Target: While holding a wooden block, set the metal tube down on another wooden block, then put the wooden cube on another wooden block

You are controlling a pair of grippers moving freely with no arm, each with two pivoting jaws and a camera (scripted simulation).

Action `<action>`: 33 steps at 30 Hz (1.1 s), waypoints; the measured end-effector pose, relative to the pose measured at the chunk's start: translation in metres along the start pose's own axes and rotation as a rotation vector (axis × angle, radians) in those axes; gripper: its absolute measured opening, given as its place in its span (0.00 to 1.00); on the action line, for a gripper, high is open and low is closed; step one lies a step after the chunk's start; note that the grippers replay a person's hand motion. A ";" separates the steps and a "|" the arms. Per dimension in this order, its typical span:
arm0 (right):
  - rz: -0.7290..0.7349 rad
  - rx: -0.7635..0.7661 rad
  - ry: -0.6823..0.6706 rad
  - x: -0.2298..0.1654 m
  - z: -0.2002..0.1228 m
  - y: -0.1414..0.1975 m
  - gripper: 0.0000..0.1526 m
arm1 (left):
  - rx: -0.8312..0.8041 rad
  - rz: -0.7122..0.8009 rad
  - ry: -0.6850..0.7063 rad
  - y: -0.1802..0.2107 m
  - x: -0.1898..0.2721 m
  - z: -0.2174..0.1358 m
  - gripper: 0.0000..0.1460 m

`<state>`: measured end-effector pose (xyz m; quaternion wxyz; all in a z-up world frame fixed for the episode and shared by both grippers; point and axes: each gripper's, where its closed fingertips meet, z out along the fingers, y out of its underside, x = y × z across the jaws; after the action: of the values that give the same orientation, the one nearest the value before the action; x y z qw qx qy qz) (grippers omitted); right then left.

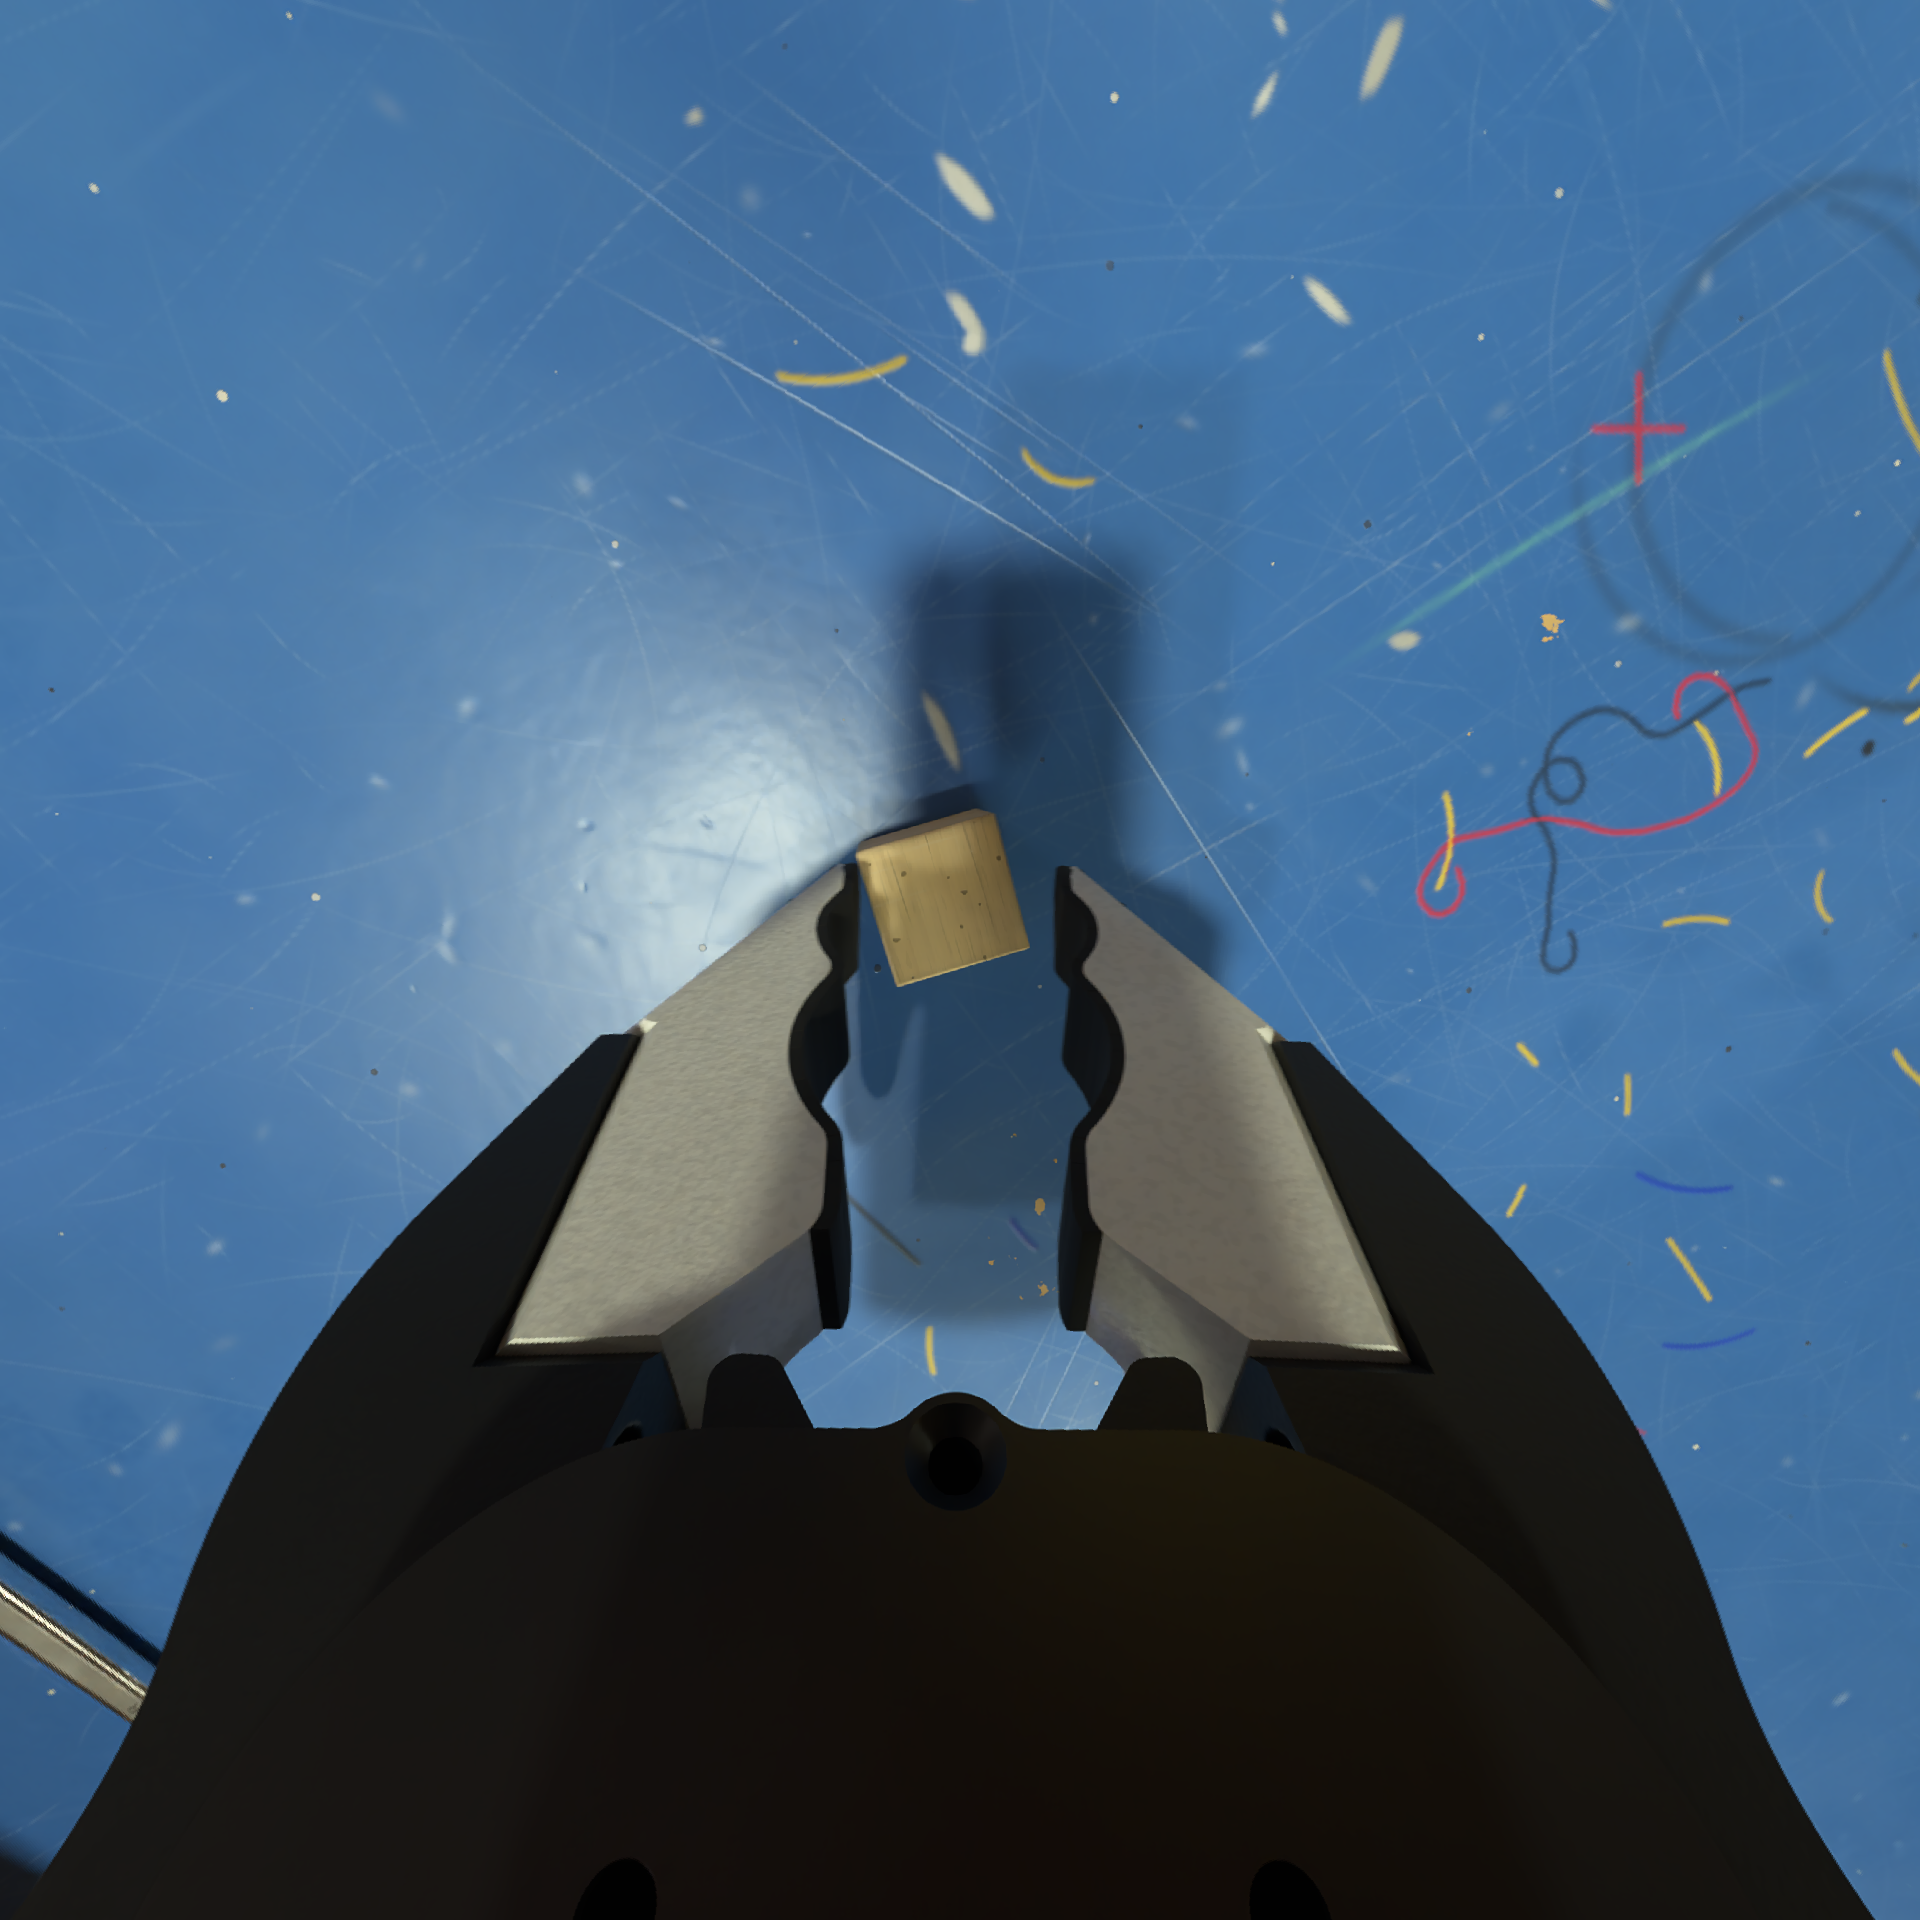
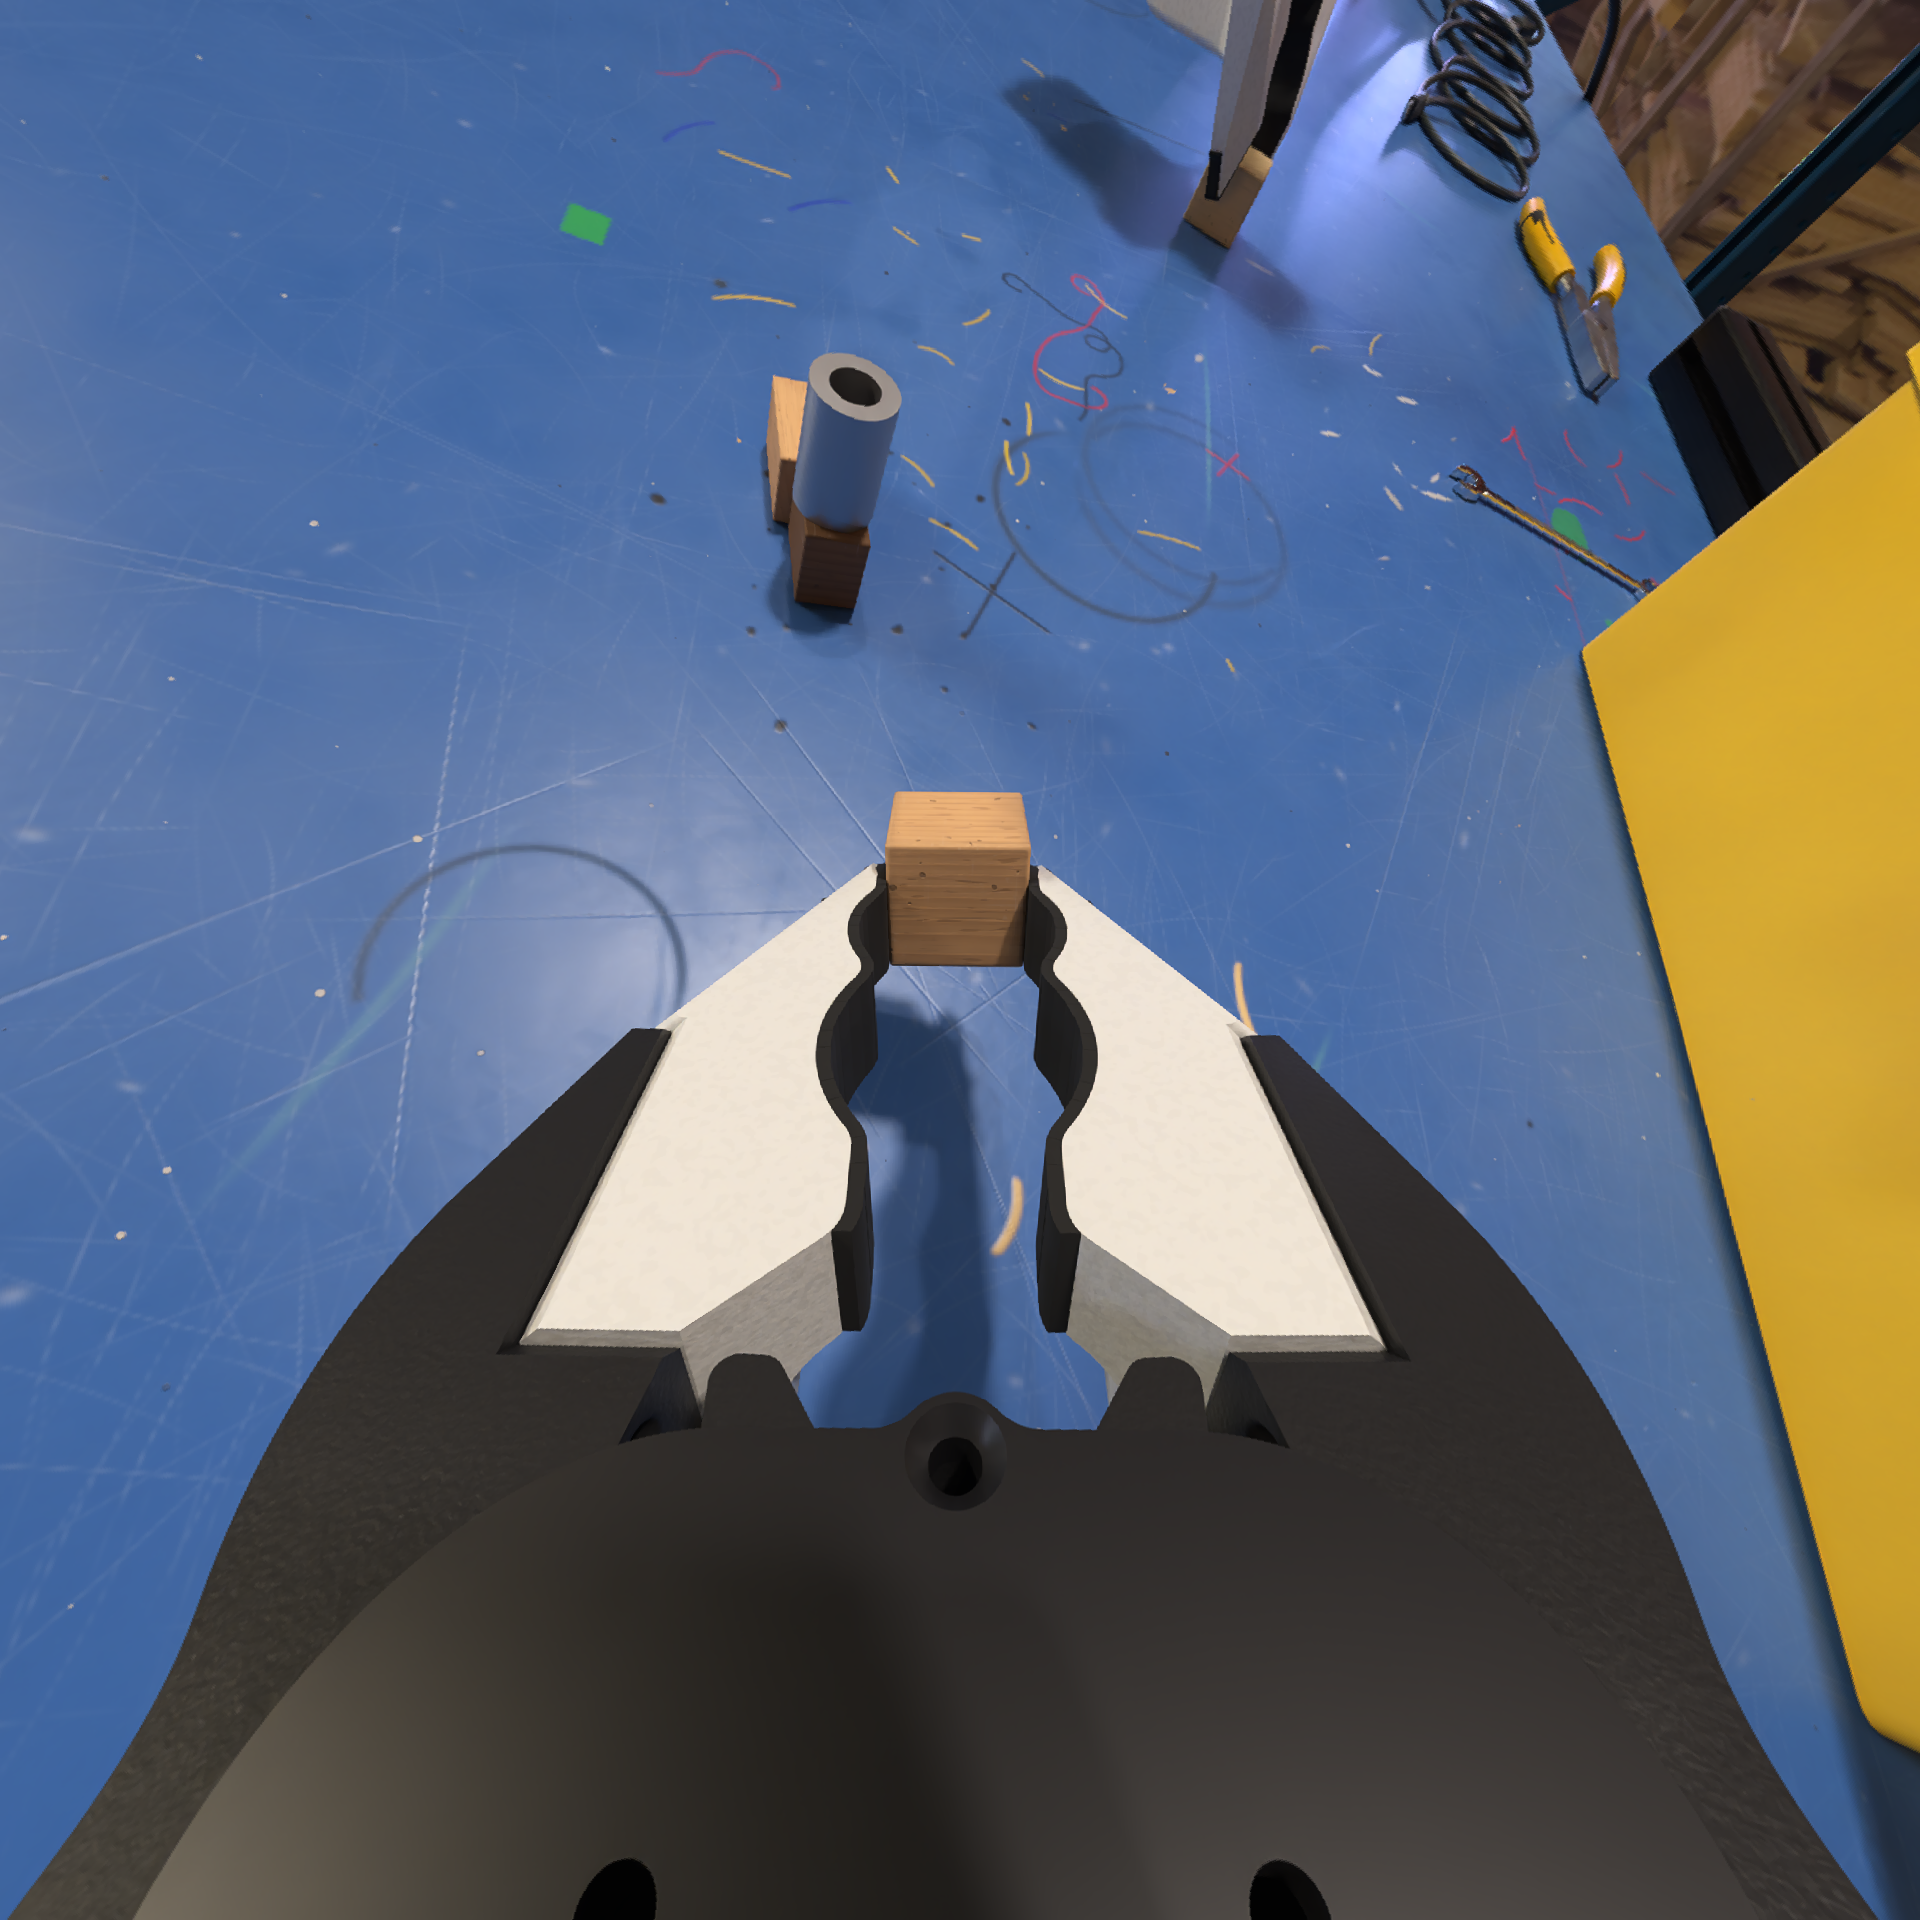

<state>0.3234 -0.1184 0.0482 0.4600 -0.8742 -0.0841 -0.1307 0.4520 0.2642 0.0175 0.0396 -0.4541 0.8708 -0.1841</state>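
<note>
1. While our right claw point(image 2: 956, 914) is clenched on a wooden cube point(image 2: 956, 878) held at its very tips, a jolt could let the cube slip out.
2. Our left claw point(image 1: 956, 914) hangs released over a pale block point(image 1: 940, 899); only one finger looks to touch it, so closing off-centre could twist it.
3. Beyond the cube, the metal tube point(image 2: 847, 447) stands on a dark block point(image 2: 828, 564) narrower than itself; a nudge could topple it.
4. A lighter block point(image 2: 784, 447) sits just behind the tube, so stacking there risks bumping the tube.
</note>
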 end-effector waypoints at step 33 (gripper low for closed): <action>-0.020 0.002 0.001 -0.003 -0.001 -0.005 0.16 | 0.034 0.715 0.229 -0.005 0.294 0.010 0.20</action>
<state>0.3189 -0.1163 0.0517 0.4597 -0.8727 -0.0928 -0.1357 0.2865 0.0224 0.0386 0.0111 -0.0970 0.9700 -0.2225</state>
